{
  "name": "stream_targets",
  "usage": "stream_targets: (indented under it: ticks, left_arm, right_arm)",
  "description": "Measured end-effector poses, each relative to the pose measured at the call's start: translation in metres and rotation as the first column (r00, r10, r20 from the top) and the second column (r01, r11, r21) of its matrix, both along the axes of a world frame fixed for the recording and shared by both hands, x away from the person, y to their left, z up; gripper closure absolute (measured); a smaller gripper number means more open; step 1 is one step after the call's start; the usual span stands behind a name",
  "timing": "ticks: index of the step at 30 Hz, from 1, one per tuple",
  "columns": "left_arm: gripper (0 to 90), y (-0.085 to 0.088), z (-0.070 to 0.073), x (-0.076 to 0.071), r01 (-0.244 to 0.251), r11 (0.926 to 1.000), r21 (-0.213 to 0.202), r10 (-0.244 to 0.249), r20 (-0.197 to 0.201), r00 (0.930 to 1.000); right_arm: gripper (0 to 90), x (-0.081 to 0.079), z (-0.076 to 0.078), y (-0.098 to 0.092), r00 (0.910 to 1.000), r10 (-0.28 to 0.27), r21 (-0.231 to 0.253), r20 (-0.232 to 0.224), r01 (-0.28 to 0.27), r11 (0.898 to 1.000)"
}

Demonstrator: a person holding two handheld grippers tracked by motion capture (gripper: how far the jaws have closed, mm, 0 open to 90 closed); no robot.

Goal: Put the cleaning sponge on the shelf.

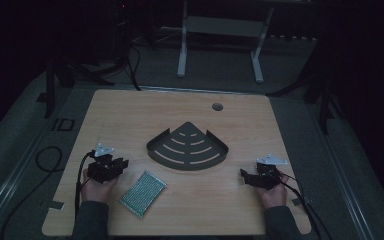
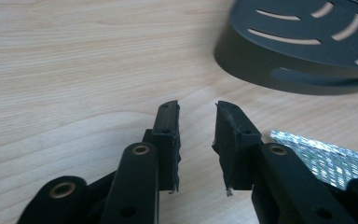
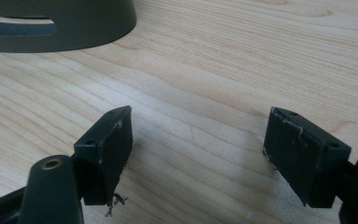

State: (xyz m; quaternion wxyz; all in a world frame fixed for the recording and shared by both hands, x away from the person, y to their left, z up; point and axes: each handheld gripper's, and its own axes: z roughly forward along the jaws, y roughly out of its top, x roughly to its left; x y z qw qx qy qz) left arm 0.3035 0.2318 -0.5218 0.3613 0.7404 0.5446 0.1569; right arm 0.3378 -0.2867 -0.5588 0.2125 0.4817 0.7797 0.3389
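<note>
Dark metal quarter-round corner shelf with curved slots, mid-counter, pale woodgrain. Glittery green rectangular sponge just beside left hand-held gripper, released, empty. Right hand-held gripper spread wide, empty.

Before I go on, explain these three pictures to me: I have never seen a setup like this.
A person sits at a light wooden table and holds a black two-jaw hand tool in each hand. The wide picture comes from a camera above the table. The other two come from cameras that ride on the tools and look along their jaws.

On the table lie a dark metal fan-shaped corner shelf with curved slots and a shiny green-silver rectangular scouring pad. The left gripper is beside the pad, the right gripper near the shelf's right end. Both stand open over bare wood. Nothing is held.
</note>
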Motion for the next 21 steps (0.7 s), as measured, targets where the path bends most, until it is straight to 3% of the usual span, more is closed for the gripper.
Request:
stream_targets:
  ticks: [5, 12, 15, 16, 17, 19, 20, 21]
  left_arm:
    - [76.4, -0.004, 0.003, -0.002, 0.044, 0.999, 0.01, -0.044, -0.025, 0.9987]
    - [85.1, -0.007, 0.01, -0.009, 0.112, 0.9935, 0.018, -0.111, -0.062, 0.9919]
    - [88.7, -0.011, 0.012, -0.014, 0.144, 0.9891, 0.031, -0.141, -0.084, 0.9865]
    - [89.7, -0.014, 0.014, -0.016, 0.172, 0.9844, 0.038, -0.167, -0.098, 0.9811]
    - [89.8, -0.014, 0.014, -0.016, 0.172, 0.9844, 0.038, -0.167, -0.098, 0.9811]
    - [89.8, -0.022, 0.018, -0.02, 0.213, 0.9755, 0.056, -0.205, -0.115, 0.9718]
    - [89.8, -0.022, 0.018, -0.02, 0.213, 0.9755, 0.056, -0.205, -0.115, 0.9718]
    - [89.8, -0.026, 0.02, -0.022, 0.24, 0.9692, 0.058, -0.231, -0.13, 0.9644]
  right_arm:
    - [23.0, 0.0, 0.0, 0.0, 1.0, 0.0, 0.0, 0.0, 0.0, 1.0]
    - [23.0, 0.0, 0.0, 0.0, 1.0, 0.0, 0.0, 0.0, 0.0, 1.0]
    - [23.0, 0.0, 0.0, 0.0, 1.0, 0.0, 0.0, 0.0, 0.0, 1.0]
    - [23.0, 0.0, 0.0, 0.0, 1.0, 0.0, 0.0, 0.0, 0.0, 1.0]
    - [23.0, 0.0, 0.0, 0.0, 1.0, 0.0, 0.0, 0.0, 0.0, 1.0]
    - [23.0, 0.0, 0.0, 0.0, 1.0, 0.0, 0.0, 0.0, 0.0, 1.0]
    - [23.0, 0.0, 0.0, 0.0, 1.0, 0.0, 0.0, 0.0, 0.0, 1.0]
    - [23.0, 0.0, 0.0, 0.0, 1.0, 0.0, 0.0, 0.0, 0.0, 1.0]
